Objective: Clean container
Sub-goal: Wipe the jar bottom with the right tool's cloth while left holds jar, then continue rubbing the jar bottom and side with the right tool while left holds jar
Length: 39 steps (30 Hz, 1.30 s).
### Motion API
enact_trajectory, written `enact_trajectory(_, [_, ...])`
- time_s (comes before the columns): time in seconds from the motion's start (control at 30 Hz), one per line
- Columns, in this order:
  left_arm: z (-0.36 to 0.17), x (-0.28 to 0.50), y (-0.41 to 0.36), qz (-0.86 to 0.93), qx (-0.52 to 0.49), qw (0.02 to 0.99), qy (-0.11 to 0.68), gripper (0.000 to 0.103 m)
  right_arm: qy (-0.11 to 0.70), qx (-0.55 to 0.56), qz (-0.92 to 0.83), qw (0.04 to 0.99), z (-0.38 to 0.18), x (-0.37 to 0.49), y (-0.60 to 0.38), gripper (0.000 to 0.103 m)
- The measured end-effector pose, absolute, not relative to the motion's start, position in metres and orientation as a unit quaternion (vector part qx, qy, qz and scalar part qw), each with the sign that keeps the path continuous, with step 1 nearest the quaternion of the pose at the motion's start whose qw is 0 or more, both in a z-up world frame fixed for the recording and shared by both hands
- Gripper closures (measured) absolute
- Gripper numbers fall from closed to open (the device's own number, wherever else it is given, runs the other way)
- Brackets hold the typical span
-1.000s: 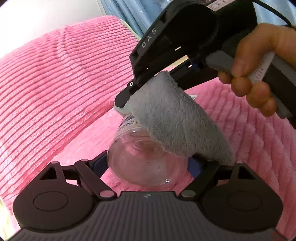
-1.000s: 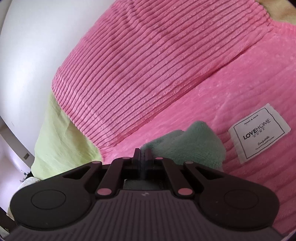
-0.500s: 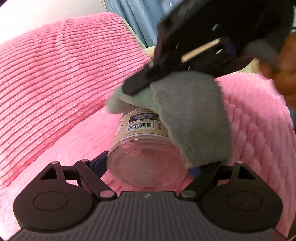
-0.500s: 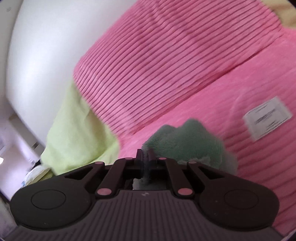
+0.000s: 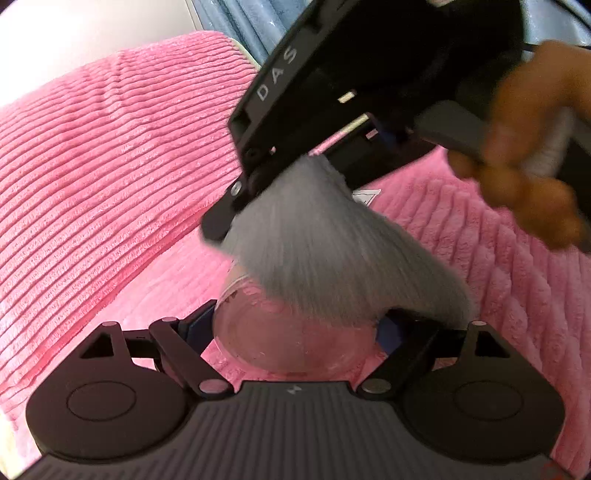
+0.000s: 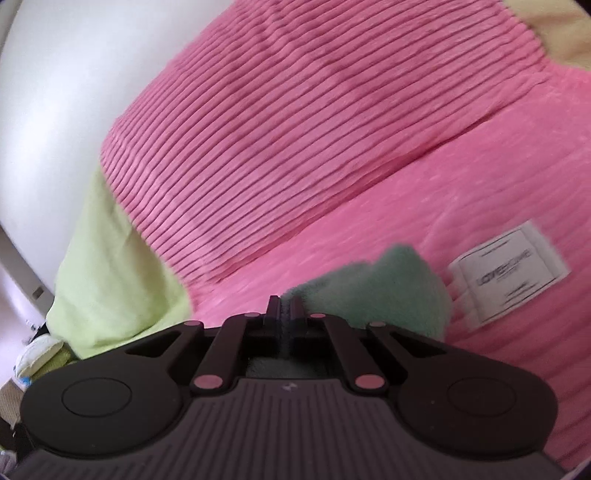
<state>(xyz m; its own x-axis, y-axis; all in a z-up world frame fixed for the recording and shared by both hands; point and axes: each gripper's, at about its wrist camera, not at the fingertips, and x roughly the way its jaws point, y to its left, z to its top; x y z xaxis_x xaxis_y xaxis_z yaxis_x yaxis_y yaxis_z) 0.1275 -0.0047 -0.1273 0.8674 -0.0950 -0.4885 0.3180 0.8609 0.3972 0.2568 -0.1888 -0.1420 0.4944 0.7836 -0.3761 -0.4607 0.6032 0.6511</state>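
Observation:
My left gripper [image 5: 295, 325] is shut on a clear plastic container [image 5: 291, 339], held by its base end with the bottom facing the camera. My right gripper [image 6: 285, 314] is shut on a grey-green fluffy cloth [image 6: 391, 291]. In the left wrist view the right gripper [image 5: 236, 218] comes in from the upper right and drapes the cloth [image 5: 332, 251], blurred by motion, over the top and right side of the container. The cloth hides the container's label and mouth.
Pink corduroy bedding [image 5: 92, 177] fills the background, with a white fabric tag [image 6: 509, 273]. A light green sheet [image 6: 110, 280] lies at the left. Blue curtains [image 5: 236, 26] hang behind. The person's hand [image 5: 532, 147] holds the right gripper's handle.
The cloth swept from the container's far end down over its side. The container tilted, so its label is now hidden. Both grippers stayed shut.

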Motion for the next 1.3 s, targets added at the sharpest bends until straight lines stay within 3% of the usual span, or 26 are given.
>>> enact_trajectory(0.2, [-0.125, 0.129, -0.004, -0.110, 0.233, 0.938, 0.234, 0.017, 0.329, 0.267, 0.362, 0.830, -0.147, 0.251, -0.194, 0.103])
enact_trajectory(0.4, [-0.108, 0.146, 0.027, -0.155, 0.089, 0.944, 0.278, 0.016, 0.332, 0.272, 0.362, 0.828, -0.140, 0.240, -0.201, 0.100])
enact_trajectory(0.6, [-0.121, 0.126, 0.004, -0.108, 0.233, 0.940, 0.226, 0.017, 0.340, 0.263, 0.433, 0.792, -0.132, 0.209, -0.201, 0.098])
enact_trajectory(0.97, [-0.126, 0.127, 0.004, -0.104, 0.244, 0.938, 0.222, 0.018, 0.371, 0.300, 0.465, 0.746, -0.164, 0.232, -0.176, 0.103])
enact_trajectory(1.3, [-0.129, 0.129, 0.002, -0.101, 0.261, 0.935, 0.216, 0.018, 0.338, 0.262, 0.388, 0.816, -0.150, 0.262, -0.186, 0.103])
